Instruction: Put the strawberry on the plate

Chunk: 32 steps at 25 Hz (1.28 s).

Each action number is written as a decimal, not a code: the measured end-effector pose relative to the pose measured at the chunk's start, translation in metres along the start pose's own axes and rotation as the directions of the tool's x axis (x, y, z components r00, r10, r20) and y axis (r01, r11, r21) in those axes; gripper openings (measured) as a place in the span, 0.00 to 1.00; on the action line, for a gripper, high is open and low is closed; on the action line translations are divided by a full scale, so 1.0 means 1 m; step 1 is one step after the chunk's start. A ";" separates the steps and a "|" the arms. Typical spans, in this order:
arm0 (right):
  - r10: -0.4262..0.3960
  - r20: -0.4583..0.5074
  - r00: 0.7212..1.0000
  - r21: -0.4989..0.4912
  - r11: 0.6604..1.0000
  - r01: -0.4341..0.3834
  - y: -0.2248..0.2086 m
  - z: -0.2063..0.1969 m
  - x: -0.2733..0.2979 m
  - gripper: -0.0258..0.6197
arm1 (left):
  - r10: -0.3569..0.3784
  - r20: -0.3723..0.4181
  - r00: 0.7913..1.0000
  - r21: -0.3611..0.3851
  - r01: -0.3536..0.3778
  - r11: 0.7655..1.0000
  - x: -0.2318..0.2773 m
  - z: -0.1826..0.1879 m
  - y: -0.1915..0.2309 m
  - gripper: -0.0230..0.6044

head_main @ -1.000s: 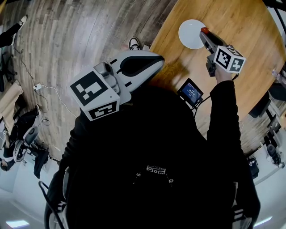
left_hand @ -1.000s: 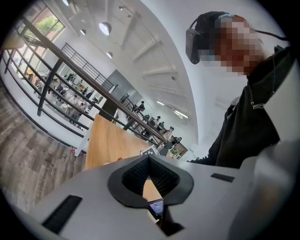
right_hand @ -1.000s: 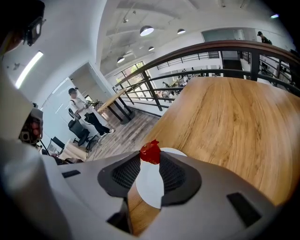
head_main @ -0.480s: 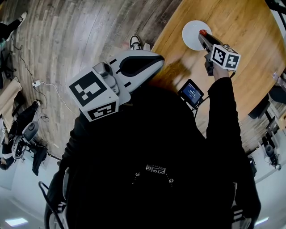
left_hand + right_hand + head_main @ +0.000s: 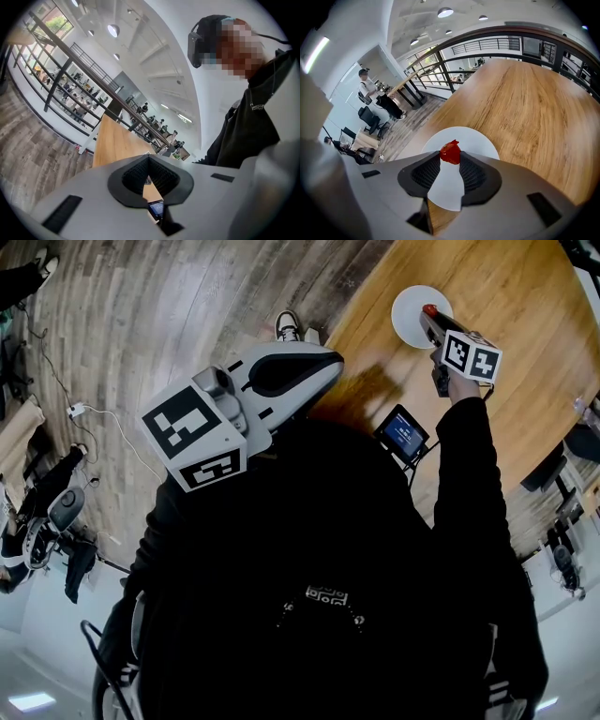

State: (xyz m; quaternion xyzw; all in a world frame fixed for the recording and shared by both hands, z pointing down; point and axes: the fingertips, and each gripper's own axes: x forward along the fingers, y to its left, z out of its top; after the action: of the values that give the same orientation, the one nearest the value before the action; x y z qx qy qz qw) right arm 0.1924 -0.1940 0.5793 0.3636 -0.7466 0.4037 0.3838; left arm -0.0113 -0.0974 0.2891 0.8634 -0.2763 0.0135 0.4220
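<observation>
Red strawberry (image 5: 450, 152) pinched at tips of right hand-held gripper (image 5: 450, 158), over white plate (image 5: 480, 143) near table (image 5: 534, 108) edge. Judgement: settle onto plate centre, then spread jaws gently. Left hand-held gripper (image 5: 149, 158) pressed together, empty.

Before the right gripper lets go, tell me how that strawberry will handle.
The strawberry is probably light: the right gripper holds it by the pad tips alone. Its tapered, rounded shape may roll or tip on the smooth plate. Likely soft, so squeezing harder risks bruising.
</observation>
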 end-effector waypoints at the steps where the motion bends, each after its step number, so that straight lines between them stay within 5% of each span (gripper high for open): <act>1: -0.006 -0.007 1.000 -0.004 1.000 0.006 0.000 -0.001 0.001 0.25 | 0.001 -0.001 1.000 0.000 -0.001 1.000 0.000 -0.001 0.000 0.03; 20: -0.033 -0.035 0.999 0.029 0.999 0.034 -0.009 -0.014 0.013 0.26 | 0.004 -0.007 1.000 0.014 -0.004 1.000 -0.003 -0.002 0.001 0.03; 32: 0.059 0.060 0.996 0.162 0.984 -0.068 0.012 0.003 0.010 0.46 | -0.033 0.027 0.999 0.013 0.032 0.999 -0.010 -0.001 -0.008 0.03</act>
State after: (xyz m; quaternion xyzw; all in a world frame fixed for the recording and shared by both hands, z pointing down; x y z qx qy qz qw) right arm 0.1771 -0.1945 0.5829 0.3809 -0.7325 0.4656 0.3187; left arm -0.0156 -0.0876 0.2812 0.8705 -0.2677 -0.0032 0.4130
